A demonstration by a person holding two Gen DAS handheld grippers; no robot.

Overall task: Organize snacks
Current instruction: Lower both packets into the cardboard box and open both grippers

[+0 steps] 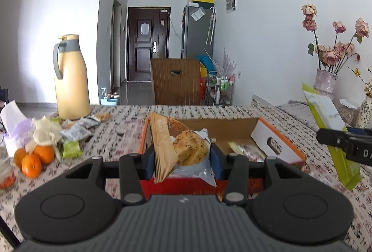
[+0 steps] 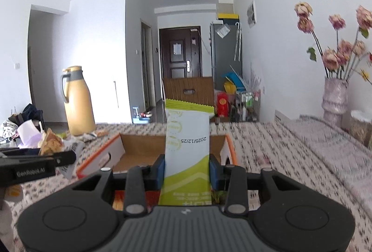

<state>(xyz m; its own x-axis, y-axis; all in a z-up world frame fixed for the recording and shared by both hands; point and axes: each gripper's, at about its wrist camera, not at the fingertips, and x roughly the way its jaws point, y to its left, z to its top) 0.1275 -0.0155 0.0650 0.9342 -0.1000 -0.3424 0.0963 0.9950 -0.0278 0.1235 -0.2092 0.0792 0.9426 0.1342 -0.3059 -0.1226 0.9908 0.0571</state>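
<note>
Left gripper (image 1: 182, 156) clamps two snack packets (image 1: 186, 147) above one orange-edged cardboard box (image 1: 279, 142). Right gripper (image 2: 187, 168) clamps one green-and-white packet (image 2: 187, 147) over the same box. Three oranges (image 1: 32, 159) lie at nine o'clock beside one thermos (image 1: 71, 79).

Thermos (image 1: 71, 79), oranges (image 1: 32, 159), flower vase (image 1: 325, 83)

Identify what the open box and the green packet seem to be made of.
Open box: likely corrugated cardboard, matte brown inside, printed orange-white outside. Green packet: seemingly glossy plastic film, with a crimped, serrated top seal and printed date.
</note>
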